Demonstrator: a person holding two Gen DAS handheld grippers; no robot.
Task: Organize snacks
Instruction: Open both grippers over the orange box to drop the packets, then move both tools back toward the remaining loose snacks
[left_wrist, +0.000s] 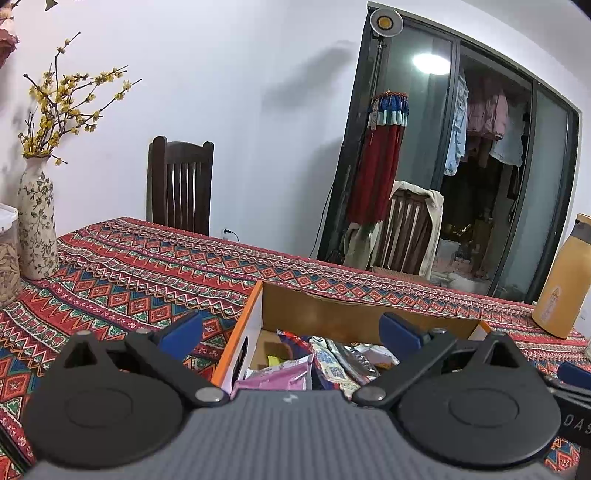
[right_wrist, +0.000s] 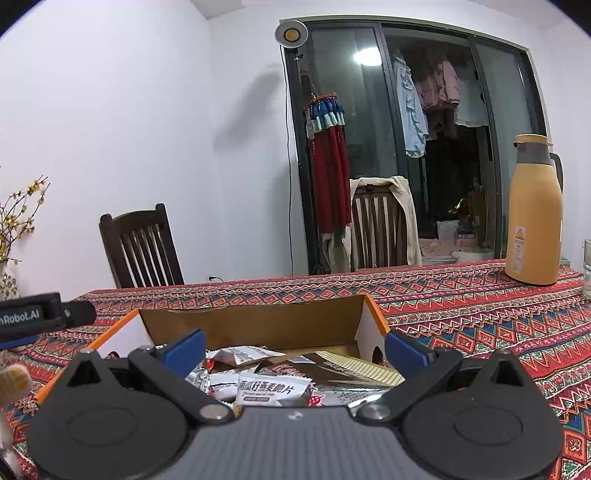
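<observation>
An open cardboard box (left_wrist: 332, 314) with orange-edged white sides sits on the patterned tablecloth; it also shows in the right wrist view (right_wrist: 251, 325). Several snack packets (left_wrist: 332, 362) lie inside, among them a pink packet (left_wrist: 280, 376). In the right wrist view a white packet with black lettering (right_wrist: 273, 393) lies on top of the pile. My left gripper (left_wrist: 291, 330) is open and empty, above the box's near left part. My right gripper (right_wrist: 295, 349) is open and empty, above the box's near side. The left gripper's body (right_wrist: 37, 317) shows at the left edge.
A flowered vase (left_wrist: 37, 221) with yellow blossoms and a jar (left_wrist: 7, 266) stand at the left. A yellow thermos (right_wrist: 535, 214) and a glass (right_wrist: 586, 269) stand at the right. Two wooden chairs (left_wrist: 181, 184) (right_wrist: 380, 229) stand behind the table (left_wrist: 147, 266).
</observation>
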